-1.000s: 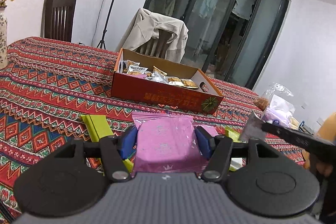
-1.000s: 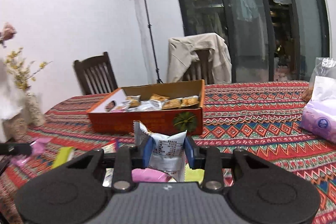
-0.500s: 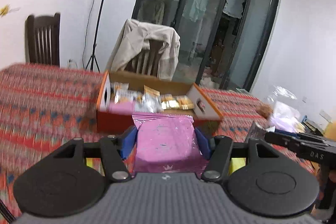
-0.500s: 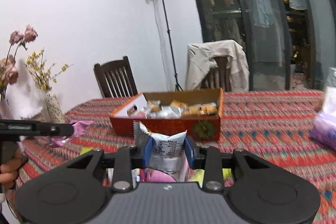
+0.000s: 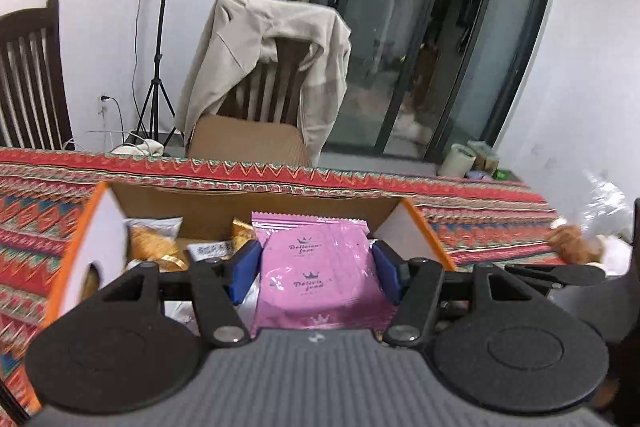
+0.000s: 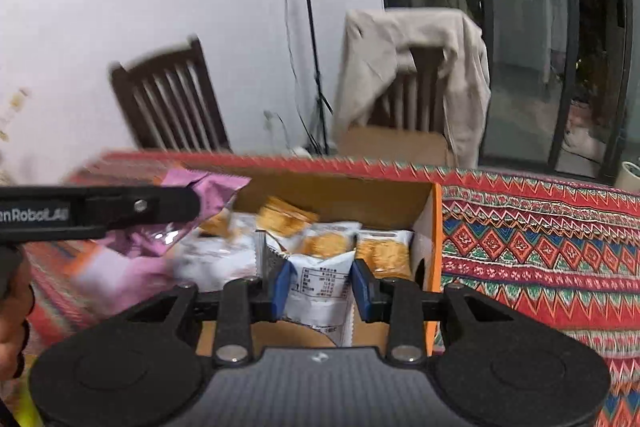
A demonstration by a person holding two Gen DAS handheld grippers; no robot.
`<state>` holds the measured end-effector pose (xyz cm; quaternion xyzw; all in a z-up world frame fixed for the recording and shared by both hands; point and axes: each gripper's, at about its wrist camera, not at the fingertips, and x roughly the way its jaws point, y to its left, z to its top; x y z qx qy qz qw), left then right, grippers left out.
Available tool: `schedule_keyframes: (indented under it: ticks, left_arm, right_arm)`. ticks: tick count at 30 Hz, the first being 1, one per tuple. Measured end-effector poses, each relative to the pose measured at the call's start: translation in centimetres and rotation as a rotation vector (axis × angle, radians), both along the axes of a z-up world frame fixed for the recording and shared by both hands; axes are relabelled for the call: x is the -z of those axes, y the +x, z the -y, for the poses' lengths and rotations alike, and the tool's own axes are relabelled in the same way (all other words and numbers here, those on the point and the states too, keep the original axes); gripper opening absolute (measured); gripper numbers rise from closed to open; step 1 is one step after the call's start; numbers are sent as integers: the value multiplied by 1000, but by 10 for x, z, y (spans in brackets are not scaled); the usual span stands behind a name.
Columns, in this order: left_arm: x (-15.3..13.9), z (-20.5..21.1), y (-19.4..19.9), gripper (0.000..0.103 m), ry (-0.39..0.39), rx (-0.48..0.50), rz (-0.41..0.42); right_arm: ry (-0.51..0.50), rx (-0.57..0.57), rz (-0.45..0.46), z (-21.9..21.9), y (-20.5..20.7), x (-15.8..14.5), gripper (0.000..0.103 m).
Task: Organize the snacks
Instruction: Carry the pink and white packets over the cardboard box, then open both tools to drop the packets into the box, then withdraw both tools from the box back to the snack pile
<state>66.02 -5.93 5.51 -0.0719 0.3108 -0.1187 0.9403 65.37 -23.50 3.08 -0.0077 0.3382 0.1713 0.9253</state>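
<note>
My left gripper [image 5: 318, 269] is shut on a pink snack packet [image 5: 320, 267] and holds it over the open orange cardboard box [image 5: 96, 231]. The box holds several cracker packets [image 5: 154, 247]. My right gripper [image 6: 320, 285] is shut on a white cracker packet [image 6: 322, 285] and holds it over the right part of the same box [image 6: 434, 227], above other cracker packets [image 6: 384, 251]. In the right wrist view the left gripper [image 6: 192, 203] comes in from the left with the pink packet [image 6: 208, 193].
The box stands on a red patterned tablecloth [image 6: 540, 247]. A chair draped with a beige jacket [image 5: 264, 59] and a dark wooden chair [image 6: 168, 103] stand behind the table. Clear bags of snacks [image 5: 592, 227] lie at the right. A light stand [image 5: 160, 27] is by the wall.
Both grippers have moved forward from the near table to over the box, each still holding its packet. The box now fills the lower middle of both views.
</note>
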Motion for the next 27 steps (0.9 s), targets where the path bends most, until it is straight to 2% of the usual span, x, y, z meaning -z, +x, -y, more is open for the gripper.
schedule_keyframes:
  ticks: [4,6,8,11,13,17,21,23,27]
  left_arm:
    - [25,9,36,62,-3,11,-69]
    - [34,13,49,63,5,12,-101]
    - [41,12,55,66,13,9,-126]
    - [41,3,54,74,-14,19,-138]
    - [34,-3,45,76,-15,25,-125]
    - [8,-13,20,76,49,58,-79]
    - [-29,-25,-27,82,131,100,5]
    - [-45,-34,-56,86,145,116,28]
    - [-67,-54,-127,90,139,134,74]
  right_arm:
    - [-93,7,-36,-12,31,19,33]
    - [-150,17,-28,-17,38,24,37]
    - [-187,26,-13,-18,39,26,46]
    - [-191,37,9,-13,37,24,57]
    - [-168,32,23,-8,28,17,60]
    - [-132,15,44,3,10,-4,65]
    - [-127,-4,93,13,-17,-37,67]
    - [-127,-15,128,17,-40,-56,74]
    - [-120,-49,208,26,-99,-90,80]
